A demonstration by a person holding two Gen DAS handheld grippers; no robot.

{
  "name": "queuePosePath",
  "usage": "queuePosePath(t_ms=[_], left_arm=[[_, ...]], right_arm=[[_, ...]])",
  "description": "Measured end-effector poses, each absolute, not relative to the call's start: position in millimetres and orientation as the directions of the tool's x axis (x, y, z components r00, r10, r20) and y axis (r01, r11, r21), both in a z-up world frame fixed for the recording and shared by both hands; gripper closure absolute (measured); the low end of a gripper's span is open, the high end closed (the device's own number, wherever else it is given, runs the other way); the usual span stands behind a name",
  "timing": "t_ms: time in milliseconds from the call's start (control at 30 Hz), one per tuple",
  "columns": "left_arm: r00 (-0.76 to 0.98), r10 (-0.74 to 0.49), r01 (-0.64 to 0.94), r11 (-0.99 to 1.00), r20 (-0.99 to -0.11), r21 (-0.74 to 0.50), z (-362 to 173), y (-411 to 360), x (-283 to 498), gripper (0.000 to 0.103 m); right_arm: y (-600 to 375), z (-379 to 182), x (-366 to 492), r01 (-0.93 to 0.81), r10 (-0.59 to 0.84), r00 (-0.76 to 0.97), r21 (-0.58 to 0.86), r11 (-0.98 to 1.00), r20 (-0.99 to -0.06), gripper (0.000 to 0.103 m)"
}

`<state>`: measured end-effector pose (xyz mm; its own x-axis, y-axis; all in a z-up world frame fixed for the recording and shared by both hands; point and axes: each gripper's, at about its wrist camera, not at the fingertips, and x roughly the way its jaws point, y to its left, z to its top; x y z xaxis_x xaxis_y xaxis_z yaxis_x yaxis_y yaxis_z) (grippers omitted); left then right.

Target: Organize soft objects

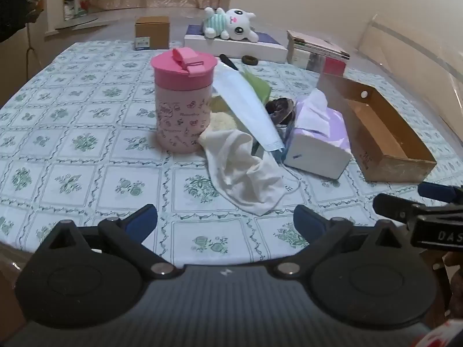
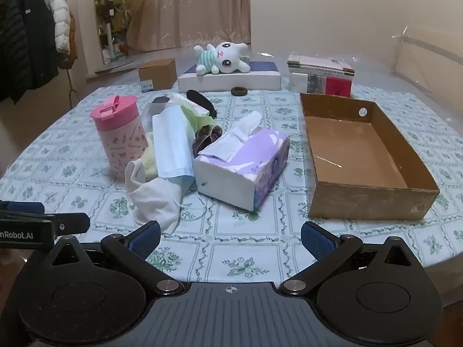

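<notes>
Both tongs spread wide, empty, over the near table edge.
Left gripper (image 1: 225,221) faces the white cloth (image 1: 246,170); right gripper (image 2: 230,238) faces bare tablecloth (image 2: 246,248) before the cardboard tray (image 2: 373,202).

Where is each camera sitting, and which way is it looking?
Left wrist: on the left gripper, looking down over the table at the pink cup; its open fingers show.
Right wrist: on the right gripper, facing the cardboard tray; open fingers show.
Both share: tissue box, plush bunny, white cloth.
</notes>
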<state>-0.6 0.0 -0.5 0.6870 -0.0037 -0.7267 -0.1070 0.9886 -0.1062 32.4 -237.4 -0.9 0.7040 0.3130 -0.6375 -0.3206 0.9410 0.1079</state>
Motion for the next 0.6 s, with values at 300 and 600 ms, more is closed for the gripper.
queuePosePath(t_ms=[300, 600], left_arm=[[0.706, -0.008, -0.115, 0.985, -0.709, -0.125, -4, 13, -8, 0.008], [0.708, -0.006, -0.121, 0.984, -0.706, -0.130, -2, 19, -9, 0.008]], right_arm=[[-226, -5, 31, -0.313, 0.322, 0.694, 0.133, 0.940, -0.645, 0.001], [-221, -2, 26, -0.321, 0.321, 0.698, 0.121, 0.939, -0.640, 0.001]])
